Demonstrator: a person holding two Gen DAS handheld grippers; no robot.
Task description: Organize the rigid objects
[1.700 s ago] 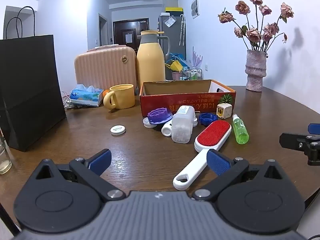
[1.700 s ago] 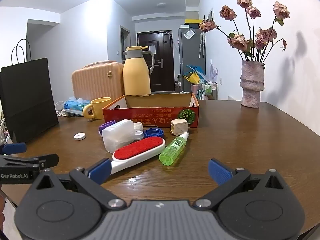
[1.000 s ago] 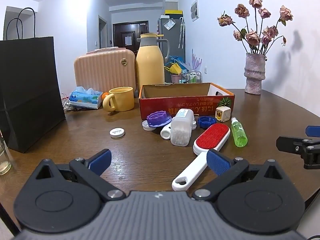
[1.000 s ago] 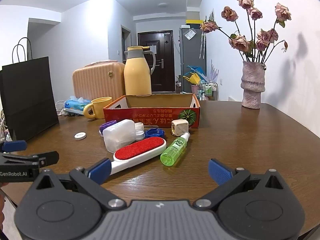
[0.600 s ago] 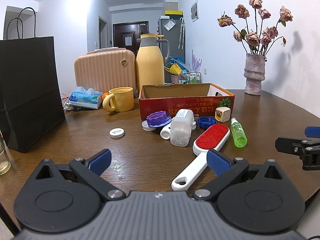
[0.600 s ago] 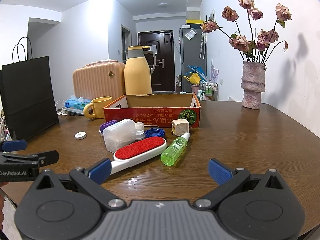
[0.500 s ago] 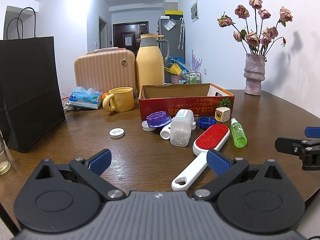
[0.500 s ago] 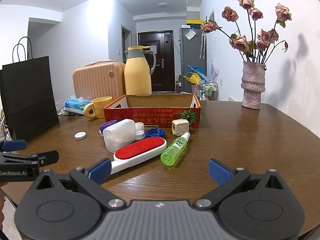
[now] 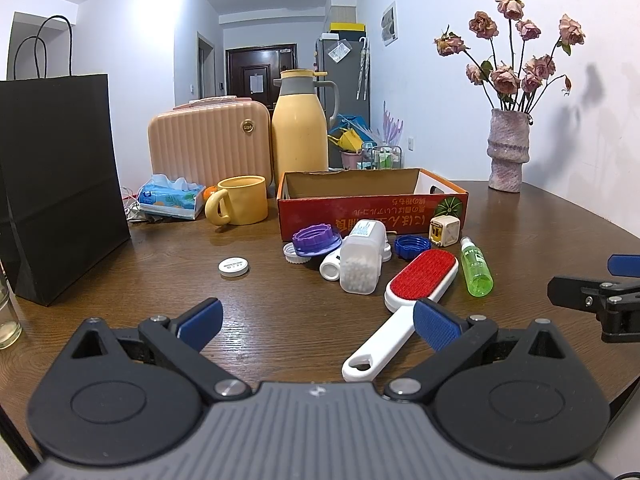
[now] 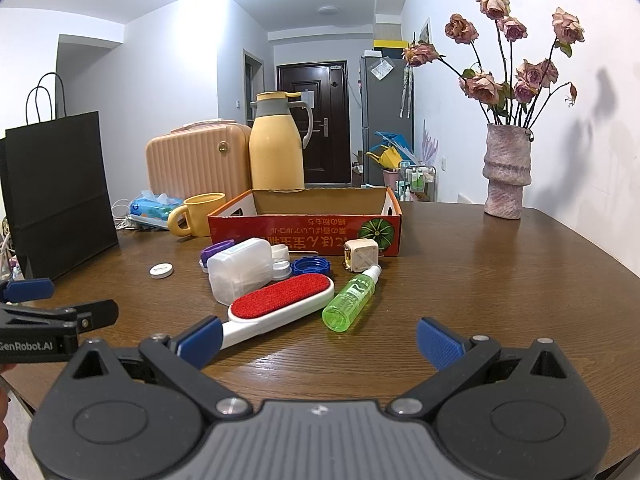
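Only the left view shows the glass (image 9: pixel 7 320) by the bag (image 9: pixel 56 184). Both grippers, left (image 9: pixel 316 320) and right (image 10: pixel 318 338), hover level, wide open and empty, near the brush (image 10: pixel 276 306) before the box (image 10: pixel 304 232).

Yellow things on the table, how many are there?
2: the tall jug behind the box, and the mug to the box's left. More may hide inside the box.

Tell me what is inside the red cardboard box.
From both wrist views only the inner back and side walls of the red cardboard box show, bare brown card. Nothing rises above its rim, but the front wall hides the floor, so flat contents cannot be ruled out.
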